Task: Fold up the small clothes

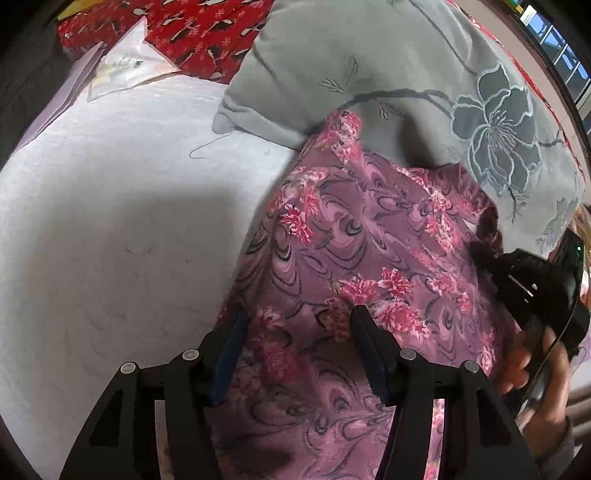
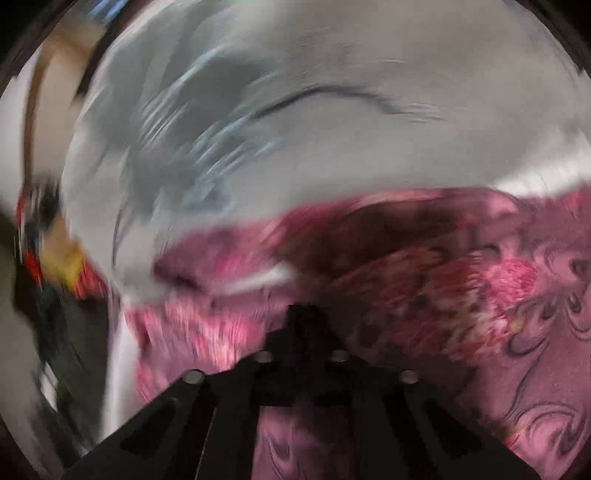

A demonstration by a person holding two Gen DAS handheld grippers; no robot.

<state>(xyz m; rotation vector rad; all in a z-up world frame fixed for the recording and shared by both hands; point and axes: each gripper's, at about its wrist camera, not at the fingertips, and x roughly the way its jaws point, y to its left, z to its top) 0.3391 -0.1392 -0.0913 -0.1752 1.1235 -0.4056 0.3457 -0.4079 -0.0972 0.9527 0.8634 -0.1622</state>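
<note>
A pink-purple floral garment (image 1: 369, 229) lies spread on a white bed sheet (image 1: 110, 221). My left gripper (image 1: 300, 314) hovers over its near part, jaws wide open, with cloth below them and nothing pinched. At the right edge of the left wrist view my right gripper (image 1: 480, 253), held by a person's hand (image 1: 535, 369), has its tips at the garment's bunched right edge. The right wrist view is heavily blurred. There the right gripper (image 2: 306, 314) has its fingers together against the pink garment (image 2: 517, 332), seemingly pinching its edge.
A grey blanket with a large flower print (image 1: 369, 55) lies behind and partly under the garment, and also fills the blurred right wrist view (image 2: 332, 147). A red patterned cloth (image 1: 203, 33) and a white plastic packet (image 1: 129, 66) lie at the far left.
</note>
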